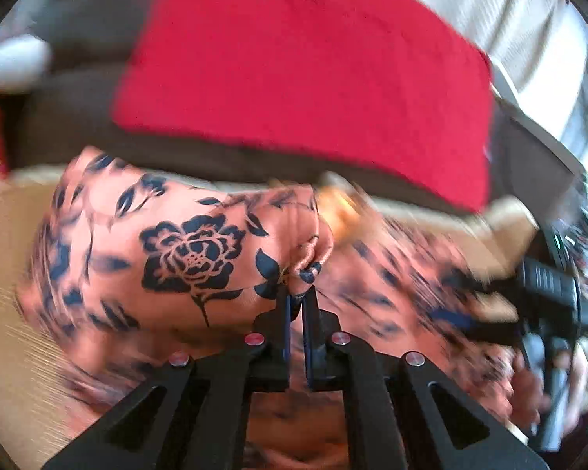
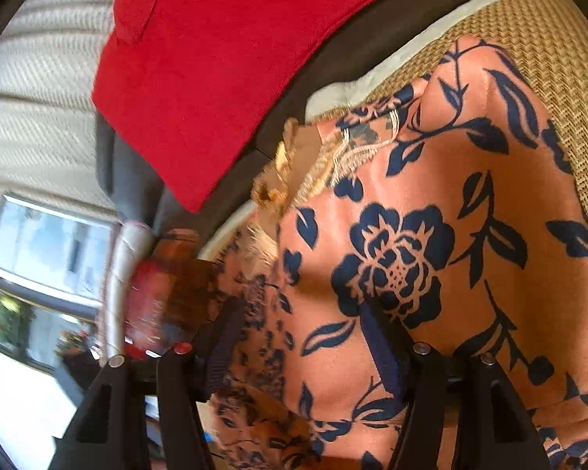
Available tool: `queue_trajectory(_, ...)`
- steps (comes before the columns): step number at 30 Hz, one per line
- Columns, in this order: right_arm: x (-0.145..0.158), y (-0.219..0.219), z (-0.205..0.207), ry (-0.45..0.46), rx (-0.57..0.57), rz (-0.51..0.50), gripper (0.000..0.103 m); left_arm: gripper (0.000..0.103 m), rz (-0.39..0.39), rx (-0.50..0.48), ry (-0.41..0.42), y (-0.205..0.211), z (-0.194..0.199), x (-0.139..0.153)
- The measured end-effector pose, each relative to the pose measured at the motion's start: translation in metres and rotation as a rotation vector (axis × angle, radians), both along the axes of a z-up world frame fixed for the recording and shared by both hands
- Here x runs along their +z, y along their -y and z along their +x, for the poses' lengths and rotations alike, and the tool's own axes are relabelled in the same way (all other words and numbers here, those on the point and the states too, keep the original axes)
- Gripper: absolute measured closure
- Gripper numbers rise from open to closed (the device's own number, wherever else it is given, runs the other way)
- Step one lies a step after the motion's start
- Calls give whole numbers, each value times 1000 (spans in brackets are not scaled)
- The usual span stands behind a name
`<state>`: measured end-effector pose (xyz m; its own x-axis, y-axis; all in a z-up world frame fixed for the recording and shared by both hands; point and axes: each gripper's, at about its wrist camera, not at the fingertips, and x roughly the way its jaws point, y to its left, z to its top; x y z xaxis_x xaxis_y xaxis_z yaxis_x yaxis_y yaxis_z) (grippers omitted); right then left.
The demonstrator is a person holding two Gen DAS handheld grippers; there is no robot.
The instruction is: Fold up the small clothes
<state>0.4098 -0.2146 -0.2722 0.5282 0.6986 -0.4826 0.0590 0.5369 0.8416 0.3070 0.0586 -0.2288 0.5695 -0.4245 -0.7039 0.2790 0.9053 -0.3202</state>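
An orange garment with a dark blue rose print (image 1: 184, 258) lies spread over a woven mat (image 2: 548, 58). My left gripper (image 1: 298, 293) is shut on a bunched fold of this cloth, and the fabric around it is smeared by motion. In the right wrist view the same floral garment (image 2: 411, 258) fills the frame, with a frayed pale fringe (image 2: 356, 149) near its top edge. My right gripper (image 2: 302, 325) stands open, its fingers wide apart; cloth lies between and under them without being pinched. The right gripper's black body (image 1: 548, 297) shows at the right edge of the left wrist view.
A red cushion (image 1: 305, 66) rests on a dark brown sofa seat (image 1: 215, 156) just behind the garment; the same red cushion (image 2: 223, 58) is at the upper left in the right wrist view. A bright window (image 2: 51, 243) and a pale ribbed surface (image 2: 39, 78) are on the left.
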Motion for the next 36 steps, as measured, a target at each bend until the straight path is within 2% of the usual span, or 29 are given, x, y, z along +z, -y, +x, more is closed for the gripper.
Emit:
queue_trajectory(2, 3, 9, -1, 25, -10, 77, 35, 91, -61, -70, -64, 10, -1, -4)
queue_trajectory(4, 7, 15, 0, 58, -7, 147, 32, 79, -62, -66, -14, 3, -5, 7)
queue_trajectory(6, 11, 15, 2, 80, 12, 197, 31, 55, -40, -15, 53, -8, -13, 23)
queue_trajectory(8, 11, 5, 5, 80, 52, 244, 31, 52, -17, 77, 97, -34, -14, 34)
queue_trajectory(11, 8, -17, 9, 55, 105, 268, 31, 52, 29, 190, 82, -66, 1, 35)
queue_trajectory(16, -5, -61, 13, -39, 167, 145, 33, 52, 196, 368, 36, -101, 11, 17)
queue_trajectory(18, -4, -69, 15, -46, 157, 69, 33, 52, 186, 407, 2, -116, 11, 9)
queue_trajectory(20, -2, -77, 15, -56, 132, -5, 34, 52, 179, 434, -64, -126, 17, -5)
queue_trajectory(22, -1, -76, 16, -57, 119, -52, 34, 52, 207, 450, -140, -129, 24, -23)
queue_trajectory(24, 2, -86, 17, -54, 115, -126, 34, 52, 184, 452, -188, -133, 24, -33)
queue_trajectory(28, 11, -113, 20, -34, 102, -320, 33, 51, 157, 454, -206, -140, 24, -32)
queue_trajectory(32, 14, -130, 23, -2, 94, -419, 34, 51, 134, 458, -216, -146, 24, -33)
queue_trajectory(33, 14, -135, 21, 13, 99, -428, 48, 51, 132, 456, -215, -146, 24, -32)
queue_trajectory(34, 14, -137, 22, 23, 114, -415, 67, 51, 129, 455, -214, -148, 22, -31)
queue_trajectory(35, 11, -140, 23, 22, 157, -355, 85, 51, 126, 453, -212, -149, 20, -30)
queue_trajectory(36, 10, -138, 23, 21, 159, -312, 86, 51, 113, 452, -205, -151, 19, -27)
